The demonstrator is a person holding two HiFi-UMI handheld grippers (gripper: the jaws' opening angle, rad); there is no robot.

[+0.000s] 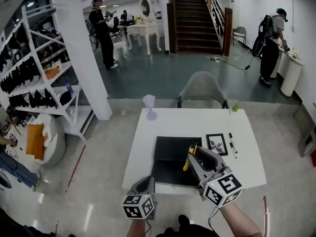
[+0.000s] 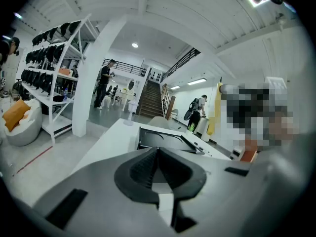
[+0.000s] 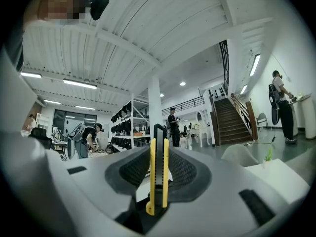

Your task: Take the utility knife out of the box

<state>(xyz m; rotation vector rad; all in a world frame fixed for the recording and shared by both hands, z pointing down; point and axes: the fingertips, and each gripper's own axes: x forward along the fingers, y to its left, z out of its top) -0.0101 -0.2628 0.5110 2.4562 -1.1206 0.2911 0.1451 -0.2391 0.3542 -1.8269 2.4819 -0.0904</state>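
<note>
White table (image 1: 143, 147) on a pale floor, beside a step down to a teal floor. Stairs (image 1: 195, 16) at the back, a white shelf rack (image 1: 39, 73) to the left, a grey chair (image 1: 202, 88) behind the table, and people standing around the room. On the table are an open black box (image 1: 170, 154), a picture frame (image 1: 217, 143), pens (image 1: 232, 144), a glass (image 1: 149, 105) and a small plant (image 1: 235, 106). Head view: the right gripper (image 1: 193, 152) is over the box, with the yellow utility knife (image 1: 187, 159) out of the box in its tips. The left gripper (image 1: 145, 184) is at the near table edge. Only the right gripper view shows the grip: the jaws are clamped on the knife, which stands upright between the pads. Only the left gripper view shows that its jaws are closed together with nothing between them, and the box seen side-on ahead.
</note>
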